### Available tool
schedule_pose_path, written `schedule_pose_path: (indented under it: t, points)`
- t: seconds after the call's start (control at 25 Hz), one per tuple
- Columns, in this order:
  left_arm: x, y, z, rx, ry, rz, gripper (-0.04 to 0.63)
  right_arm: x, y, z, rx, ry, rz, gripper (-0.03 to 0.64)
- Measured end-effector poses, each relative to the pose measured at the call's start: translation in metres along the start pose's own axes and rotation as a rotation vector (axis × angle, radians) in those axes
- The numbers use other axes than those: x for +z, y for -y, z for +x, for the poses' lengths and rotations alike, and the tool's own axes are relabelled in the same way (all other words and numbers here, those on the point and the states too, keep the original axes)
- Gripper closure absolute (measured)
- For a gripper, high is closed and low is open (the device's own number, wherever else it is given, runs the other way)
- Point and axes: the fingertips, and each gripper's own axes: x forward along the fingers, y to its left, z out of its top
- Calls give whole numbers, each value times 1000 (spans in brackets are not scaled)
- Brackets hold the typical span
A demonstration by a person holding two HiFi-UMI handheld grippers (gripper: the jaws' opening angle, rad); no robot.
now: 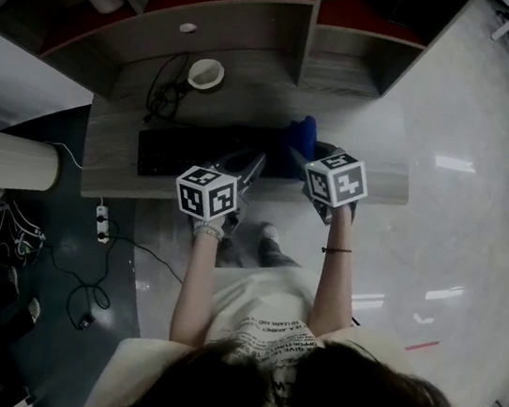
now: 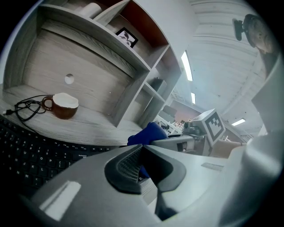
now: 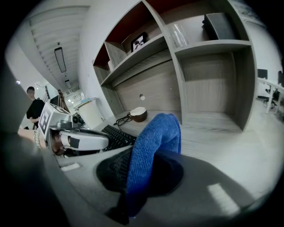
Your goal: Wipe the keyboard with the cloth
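A black keyboard (image 1: 182, 151) lies along the front of the grey desk (image 1: 252, 93); it also shows in the left gripper view (image 2: 26, 150). My right gripper (image 1: 299, 157) is shut on a blue cloth (image 3: 155, 142), which sticks up from its jaws above the desk just right of the keyboard's end. In the head view the cloth (image 1: 303, 135) stands over the desk, off the keys. My left gripper (image 2: 143, 148) is shut with nothing in it and hovers over the keyboard's right end, close beside the right gripper (image 2: 186, 141).
A brown mug (image 1: 206, 73) and a coil of black cable (image 1: 165, 90) sit behind the keyboard. Shelf uprights (image 1: 308, 35) rise at the desk's back. A power strip (image 1: 100, 219) and cables lie on the floor at left. A person (image 3: 33, 106) stands far off.
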Motion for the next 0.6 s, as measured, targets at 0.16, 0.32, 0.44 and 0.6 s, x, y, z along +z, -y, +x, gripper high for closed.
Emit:
schedule_pose_path:
  t: [0.16, 0.32, 0.44, 0.6]
  points:
    - [-2, -4, -2, -10, -6, -3, 592, 0, -2, 5, -11, 0, 14, 557]
    - [-2, -11, -7, -21, 1, -8, 592, 0, -5, 10, -35, -5, 19, 557]
    - [-1, -14, -10, -32, -1, -12, 592, 2, -8, 13, -51, -8, 29, 558]
    - [-3, -16, -15, -53, -19, -10, 592, -1, -14, 19, -64, -10, 49, 557]
